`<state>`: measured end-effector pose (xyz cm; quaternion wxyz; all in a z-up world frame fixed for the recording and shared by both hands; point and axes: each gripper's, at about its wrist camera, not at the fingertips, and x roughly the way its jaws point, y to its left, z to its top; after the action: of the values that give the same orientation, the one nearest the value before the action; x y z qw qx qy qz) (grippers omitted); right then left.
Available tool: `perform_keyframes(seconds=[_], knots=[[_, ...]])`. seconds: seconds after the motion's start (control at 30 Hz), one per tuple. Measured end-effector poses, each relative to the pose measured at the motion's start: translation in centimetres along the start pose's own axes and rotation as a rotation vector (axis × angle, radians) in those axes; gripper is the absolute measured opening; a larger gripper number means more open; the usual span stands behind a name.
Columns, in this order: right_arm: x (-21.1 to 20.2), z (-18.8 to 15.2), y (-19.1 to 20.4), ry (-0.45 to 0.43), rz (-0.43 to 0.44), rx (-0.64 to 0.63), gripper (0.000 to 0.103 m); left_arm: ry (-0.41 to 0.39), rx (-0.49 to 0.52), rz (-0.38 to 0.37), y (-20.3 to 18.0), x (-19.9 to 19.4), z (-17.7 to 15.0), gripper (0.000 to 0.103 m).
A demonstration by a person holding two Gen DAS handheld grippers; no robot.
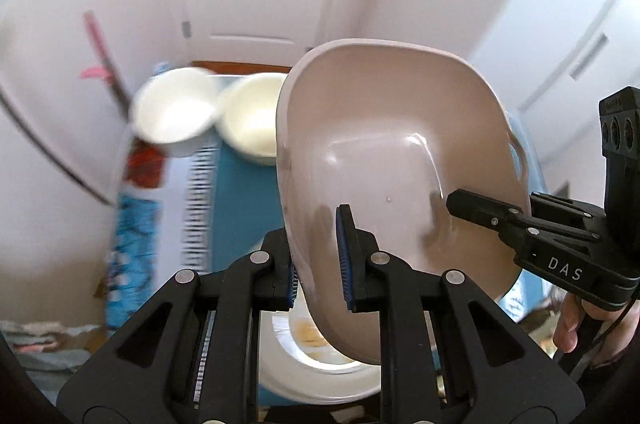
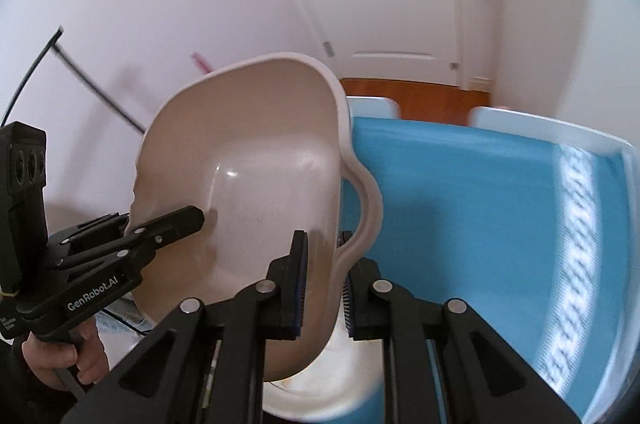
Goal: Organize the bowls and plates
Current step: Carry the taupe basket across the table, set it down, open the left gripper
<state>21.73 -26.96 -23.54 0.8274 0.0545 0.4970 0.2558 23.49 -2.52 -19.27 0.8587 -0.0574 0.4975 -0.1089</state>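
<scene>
The left tool (image 1: 320,256) is clamped tight on one edge of a big pinkish-beige basin (image 1: 384,152). The right tool (image 2: 324,272) pinches the other edge, just beside the basin's looped handle (image 2: 366,208). The basin hangs in the air between both tools, tipped up on its side, above the blue table (image 2: 460,208). A white plate (image 1: 320,380) with yellow smears lies on the table right under the basin. Farther back, two white bowls (image 1: 176,112) sit side by side on the table. A hand (image 2: 60,356) holds the left tool's grip.
</scene>
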Motion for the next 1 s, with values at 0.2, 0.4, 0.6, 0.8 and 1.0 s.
perform_keyframes(seconds=[0.2,0.4,0.6,0.8,1.0], knots=[[-5.2,-4.4,-6.6,-0.028,-0.08,0.078,0.014,0.055,0.072,-0.077,-8.9,2.6,-1.0,0.014],[-8.8,-7.3,-13.8,-0.019,-0.127,0.144,0.014,0.131,0.106,-0.123,-16.3,6.4,-3.8,0.014],[-8.2,-10.4,-19.6,0.046,-0.147,0.182,0.014,0.185,0.102,-0.111,-20.6,10.9,-6.5,0.014],[-6.1,-12.2,-23.7,0.061,-0.138,0.215,0.014,0.202,0.119,-0.076,-22.5,13.8,-8.1,0.014],[-5.3,-12.5,-24.7,0.053,-0.125,0.211,0.014,0.197,0.13,-0.05,-22.8,14.3,-8.4,0.014]])
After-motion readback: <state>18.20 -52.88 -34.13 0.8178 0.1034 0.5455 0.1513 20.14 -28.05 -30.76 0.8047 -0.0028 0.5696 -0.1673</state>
